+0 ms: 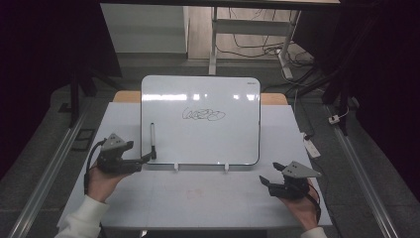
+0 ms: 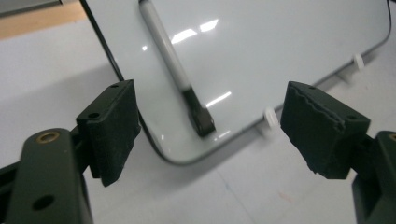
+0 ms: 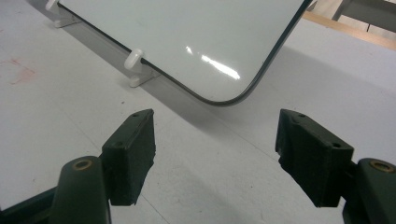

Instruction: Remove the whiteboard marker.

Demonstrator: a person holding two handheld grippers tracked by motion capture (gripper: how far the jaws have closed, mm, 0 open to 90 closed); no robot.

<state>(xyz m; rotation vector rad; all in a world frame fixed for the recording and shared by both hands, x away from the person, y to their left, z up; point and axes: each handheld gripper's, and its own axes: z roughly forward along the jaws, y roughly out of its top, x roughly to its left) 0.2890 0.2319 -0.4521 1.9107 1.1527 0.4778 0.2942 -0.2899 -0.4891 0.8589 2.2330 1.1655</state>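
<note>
A whiteboard (image 1: 200, 134) leans on small white feet in the middle of the table, with a black scribble (image 1: 203, 115) near its centre. A marker (image 1: 152, 141) with a white barrel and black cap rests on the board's left side, cap end down. My left gripper (image 1: 144, 159) is open at the board's lower left corner; in the left gripper view the marker (image 2: 180, 79) lies between and beyond the jaws. My right gripper (image 1: 270, 173) is open, held just off the board's lower right corner (image 3: 224, 100), with nothing between its jaws.
The table (image 1: 198, 198) has a pale grey top with a faint red smudge (image 1: 194, 192) in front of the board. White support feet (image 3: 133, 58) stick out under the board's lower edge. Cables and a desk frame (image 1: 257, 44) lie on the floor beyond.
</note>
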